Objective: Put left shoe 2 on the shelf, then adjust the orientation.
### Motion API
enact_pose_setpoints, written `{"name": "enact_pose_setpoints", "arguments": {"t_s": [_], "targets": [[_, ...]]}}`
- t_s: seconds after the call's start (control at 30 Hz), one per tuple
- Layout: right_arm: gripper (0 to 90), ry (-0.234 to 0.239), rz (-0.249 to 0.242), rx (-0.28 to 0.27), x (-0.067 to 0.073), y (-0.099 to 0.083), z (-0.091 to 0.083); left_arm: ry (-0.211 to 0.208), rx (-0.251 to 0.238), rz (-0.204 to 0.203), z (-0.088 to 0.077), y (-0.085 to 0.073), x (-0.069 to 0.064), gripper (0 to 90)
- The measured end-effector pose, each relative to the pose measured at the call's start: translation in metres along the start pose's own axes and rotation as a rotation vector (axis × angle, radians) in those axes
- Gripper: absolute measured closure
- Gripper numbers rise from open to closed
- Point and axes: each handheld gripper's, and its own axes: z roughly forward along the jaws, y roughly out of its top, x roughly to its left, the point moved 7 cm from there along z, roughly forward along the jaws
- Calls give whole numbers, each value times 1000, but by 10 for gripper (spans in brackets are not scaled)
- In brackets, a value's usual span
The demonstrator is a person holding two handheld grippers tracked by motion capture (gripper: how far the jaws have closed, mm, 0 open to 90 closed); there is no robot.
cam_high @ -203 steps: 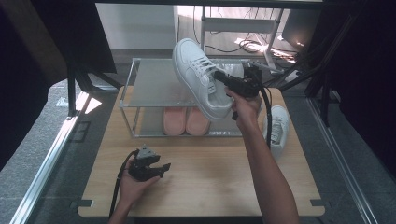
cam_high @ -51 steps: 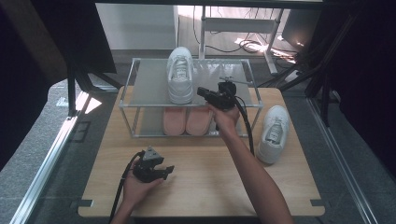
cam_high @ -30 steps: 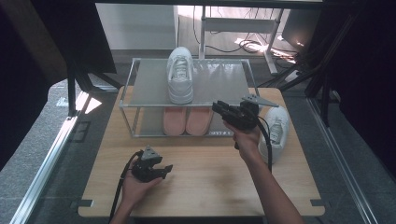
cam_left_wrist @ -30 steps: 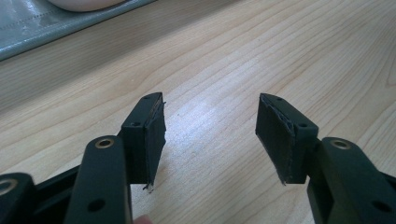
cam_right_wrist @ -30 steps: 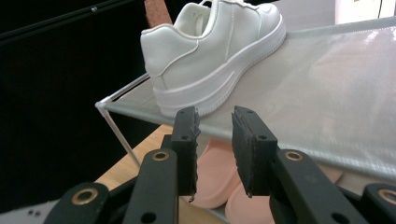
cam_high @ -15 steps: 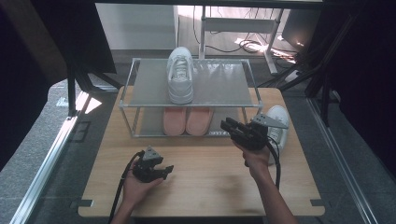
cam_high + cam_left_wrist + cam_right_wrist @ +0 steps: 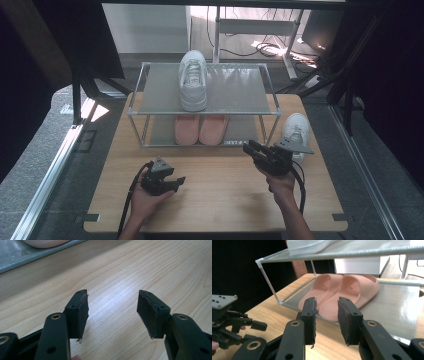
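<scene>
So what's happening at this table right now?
A person is putting shoes on a two-tier metal mesh rack with two handheld grippers. One white sneaker sits on the top shelf, a pair of pink foam slides on the lower one. A second white sneaker lies on the wooden table right of the rack. The right gripper, open and empty, hangs beside it; the left gripper rests open, empty.

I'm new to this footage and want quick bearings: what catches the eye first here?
A white sneaker stands on the top shelf of a wire shoe rack, with pink slippers on the shelf below. A second white sneaker lies on the wooden table right of the rack.
</scene>
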Motion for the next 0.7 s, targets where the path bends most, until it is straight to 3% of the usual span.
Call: {"name": "enact_pose_setpoints", "arguments": {"t_s": [0.43, 0.7], "targets": [[650, -16, -5, 51, -9, -24, -3, -7, -2, 8, -2, 0, 0, 433], [593, -31, -3, 56, -15, -26, -6, -9, 0, 10, -1, 0, 0, 433]]}}
